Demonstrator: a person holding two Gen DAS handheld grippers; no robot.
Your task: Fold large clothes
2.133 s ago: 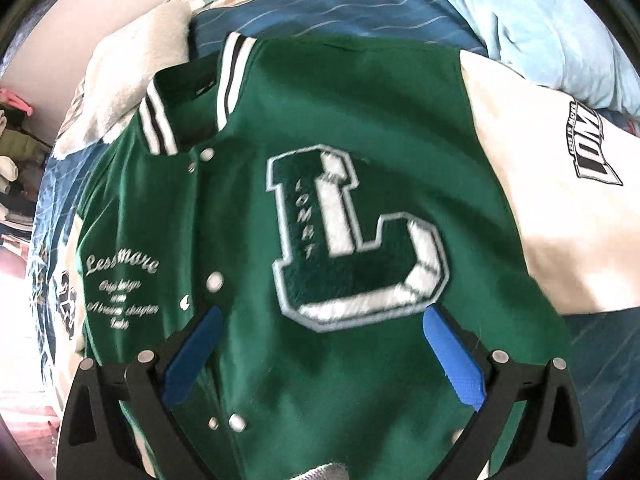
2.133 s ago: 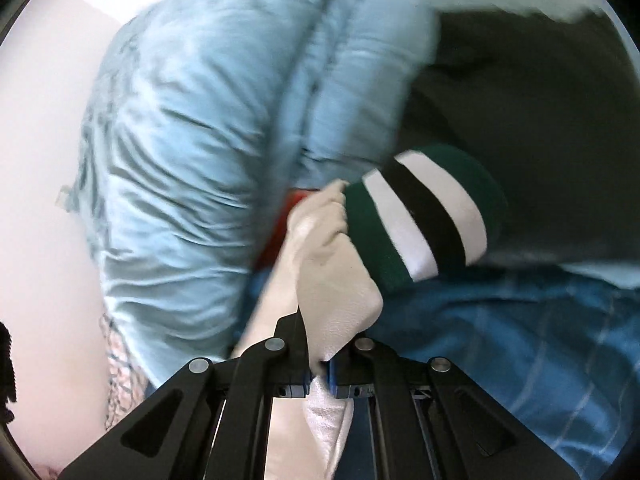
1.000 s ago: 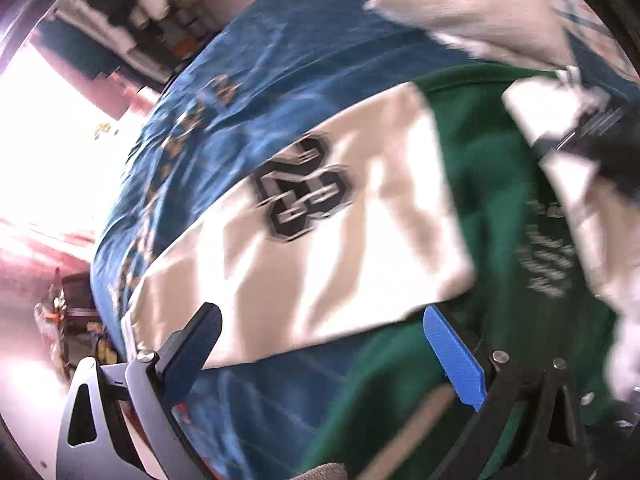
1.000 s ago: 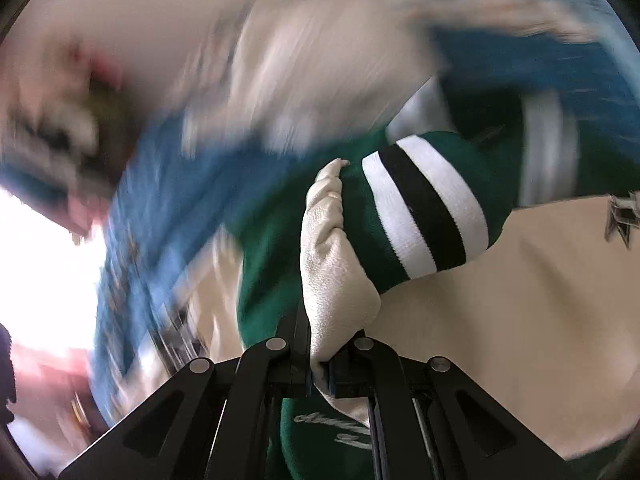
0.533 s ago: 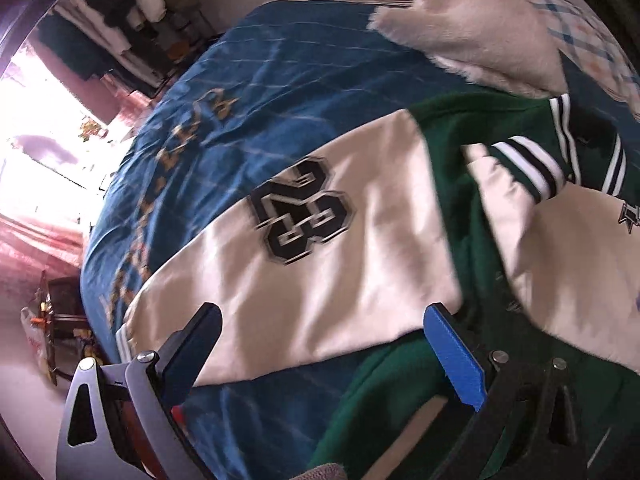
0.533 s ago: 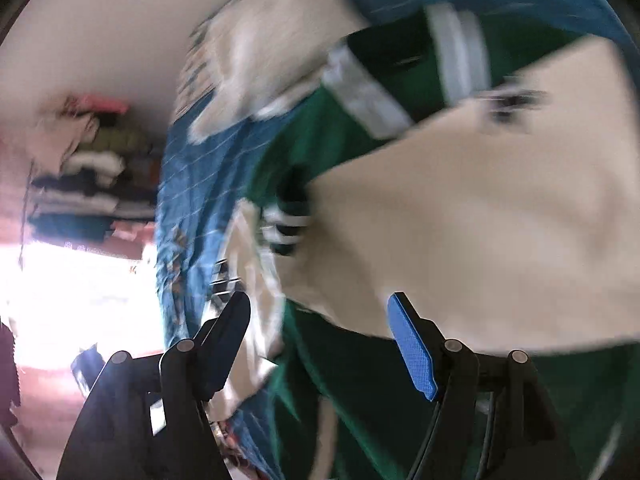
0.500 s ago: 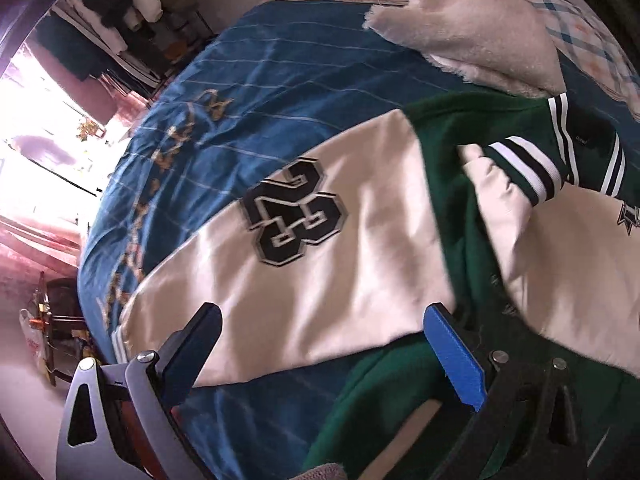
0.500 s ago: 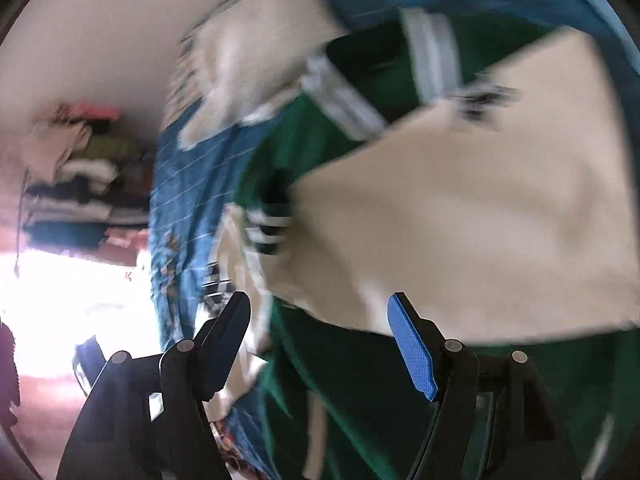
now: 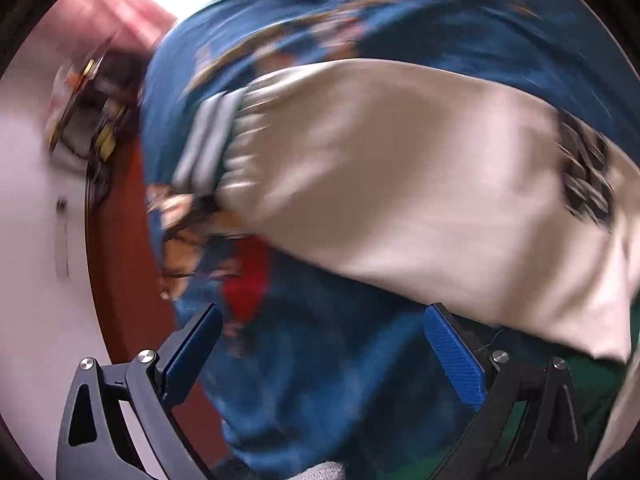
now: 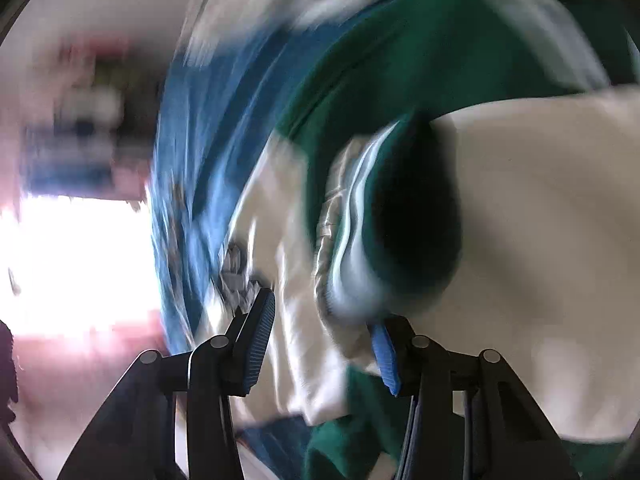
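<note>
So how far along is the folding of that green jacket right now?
Early. One cream sleeve already lies across the green body. The right gripper is closing, gripping nothing. The left gripper, open, nears the other sleeve, still flat on the blue bedspread.

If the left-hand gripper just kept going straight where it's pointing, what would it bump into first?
Most likely the blue bedspread that lies between the open fingers of the left gripper, just below the jacket's cream sleeve. The picture is blurred, so depth is uncertain.
</note>
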